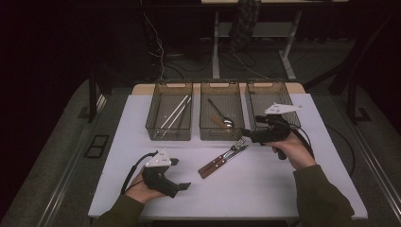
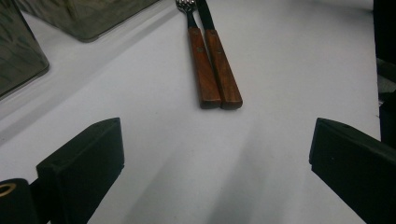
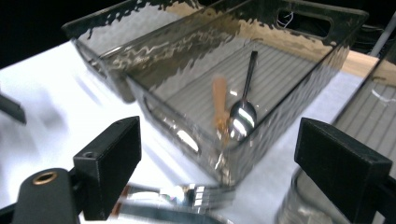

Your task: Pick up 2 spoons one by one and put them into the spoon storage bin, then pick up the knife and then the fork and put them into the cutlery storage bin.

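My right gripper [image 1: 247, 134], jaws wide and empty, hovers just above the fork [image 1: 235, 145] at centre frame; its own view reveals a spoon [image 3: 243, 111] in the bin [image 3: 299, 28].

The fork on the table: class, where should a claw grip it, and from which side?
Grip the fork by its wooden handle, coming from above with jaws across its width. It lies flat against the knife, so only its outer side is free; the right claw, open, is nearest.
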Demonstrator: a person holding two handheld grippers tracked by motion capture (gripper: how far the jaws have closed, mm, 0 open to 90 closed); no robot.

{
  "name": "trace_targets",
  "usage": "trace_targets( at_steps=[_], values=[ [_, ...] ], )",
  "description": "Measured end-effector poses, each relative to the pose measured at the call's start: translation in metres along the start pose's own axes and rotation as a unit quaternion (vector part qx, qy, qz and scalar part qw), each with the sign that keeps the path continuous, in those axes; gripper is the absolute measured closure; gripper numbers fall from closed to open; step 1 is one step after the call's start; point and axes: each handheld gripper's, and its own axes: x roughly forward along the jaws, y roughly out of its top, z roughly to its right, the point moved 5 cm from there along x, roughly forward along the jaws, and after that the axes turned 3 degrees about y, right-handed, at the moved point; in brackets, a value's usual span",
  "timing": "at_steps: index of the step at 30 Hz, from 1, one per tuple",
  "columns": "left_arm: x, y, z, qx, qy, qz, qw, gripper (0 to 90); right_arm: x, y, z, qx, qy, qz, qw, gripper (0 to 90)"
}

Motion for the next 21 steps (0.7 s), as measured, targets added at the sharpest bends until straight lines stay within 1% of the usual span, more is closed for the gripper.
trace_targets(
  at_steps=[4, 7, 9, 12, 15, 18, 21],
  values=[
    [-0.001, 0.0, 0.0, 0.002, 0.002, -0.001, 1.0, 1.8, -0.011, -0.017, -0.004, -0.012, -0.009, -0.009, 0.9998, 14.1],
    [-0.001, 0.001, 0.001, 0.003, 0.002, 0.002, 1.0, 1.8, -0.018, -0.032, -0.007, -0.01, -0.015, -0.007, 0.9998, 14.1],
    [-0.001, 0.001, 0.0, 0.002, 0.003, 0.0, 1.0, 1.8, -0.022, -0.043, -0.009, -0.014, -0.017, -0.012, 0.9997, 14.1],
    [-0.001, 0.001, 0.0, 0.002, 0.004, 0.001, 1.0, 1.8, -0.03, -0.056, -0.013, -0.022, -0.016, -0.015, 0.9995, 14.1],
    [-0.002, 0.001, 0.0, 0.002, 0.005, 0.001, 1.0, 1.8, -0.037, -0.068, -0.017, -0.023, -0.014, -0.01, 0.9996, 14.1],
    [-0.002, 0.001, 0.0, 0.002, 0.01, 0.001, 0.9999, 1.8, -0.043, -0.078, -0.019, -0.019, -0.016, -0.006, 0.9997, 14.1],
    [-0.002, 0.001, -0.001, 0.002, 0.012, 0.002, 0.9999, 1.8, -0.048, -0.088, -0.021, -0.02, -0.013, -0.012, 0.9996, 14.1]
  ],
)
